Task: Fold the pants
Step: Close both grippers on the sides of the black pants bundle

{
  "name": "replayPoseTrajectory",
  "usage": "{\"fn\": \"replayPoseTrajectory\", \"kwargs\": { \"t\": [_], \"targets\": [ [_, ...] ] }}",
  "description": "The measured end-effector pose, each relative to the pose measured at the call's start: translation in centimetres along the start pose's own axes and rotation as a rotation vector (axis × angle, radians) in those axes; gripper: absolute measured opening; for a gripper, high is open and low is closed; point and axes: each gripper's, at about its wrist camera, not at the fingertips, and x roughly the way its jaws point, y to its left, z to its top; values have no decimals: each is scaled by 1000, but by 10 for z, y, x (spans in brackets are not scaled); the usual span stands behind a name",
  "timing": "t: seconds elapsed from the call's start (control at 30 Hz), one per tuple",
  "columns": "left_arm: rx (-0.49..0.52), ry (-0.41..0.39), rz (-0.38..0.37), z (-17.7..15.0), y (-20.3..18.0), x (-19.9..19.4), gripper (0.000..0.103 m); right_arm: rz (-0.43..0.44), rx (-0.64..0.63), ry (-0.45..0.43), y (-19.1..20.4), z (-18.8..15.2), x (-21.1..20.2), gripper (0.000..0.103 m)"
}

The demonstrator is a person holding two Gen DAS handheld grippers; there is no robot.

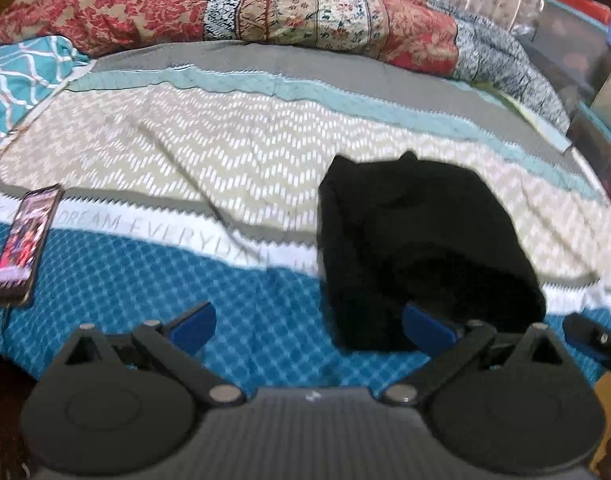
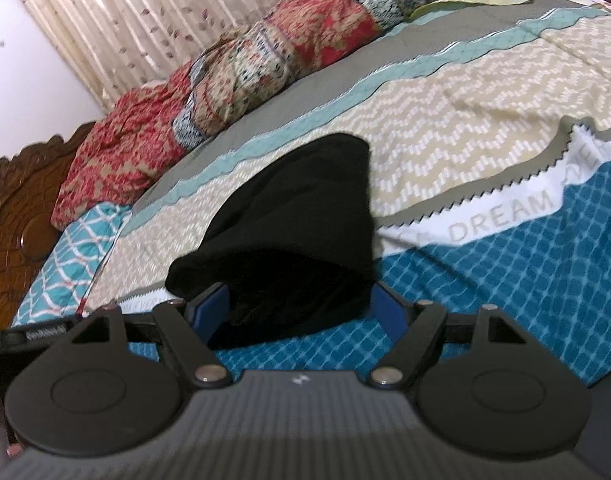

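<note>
The black pants [image 1: 417,248] lie folded into a compact bundle on the patterned bedspread [image 1: 225,160]. My left gripper [image 1: 309,328] is open, its blue pads wide apart; the right pad sits at the bundle's near edge, the left pad over bare bedspread. In the right wrist view the pants [image 2: 301,216] lie just ahead, and my right gripper [image 2: 301,312] is open with the bundle's near end between its blue pads. The right gripper's tip shows in the left wrist view [image 1: 589,336].
A phone [image 1: 25,244] with a lit screen and cable lies on the bed at the left. A rolled red floral quilt [image 1: 225,8] runs along the far side. A teal pillow [image 1: 21,76] lies far left. A carved wooden headboard [image 2: 21,208] and curtains [image 2: 145,12] stand behind.
</note>
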Motion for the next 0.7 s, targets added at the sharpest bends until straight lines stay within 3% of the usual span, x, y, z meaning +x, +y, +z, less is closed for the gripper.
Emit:
{"fn": "replayPoseTrajectory", "kwargs": {
  "t": [0.27, 0.47, 0.6, 0.7],
  "targets": [
    [-85, 46, -152, 50, 20, 38, 103, 73, 144, -29, -38, 34, 8, 83],
    [-119, 145, -173, 64, 21, 91, 103, 122, 189, 3, -50, 46, 30, 86],
    [-129, 205, -138, 63, 24, 122, 103, 140, 246, 45, -60, 48, 48, 86],
    [-186, 243, -192, 61, 37, 138, 103, 150, 279, 77, -66, 48, 60, 86]
  ]
}}
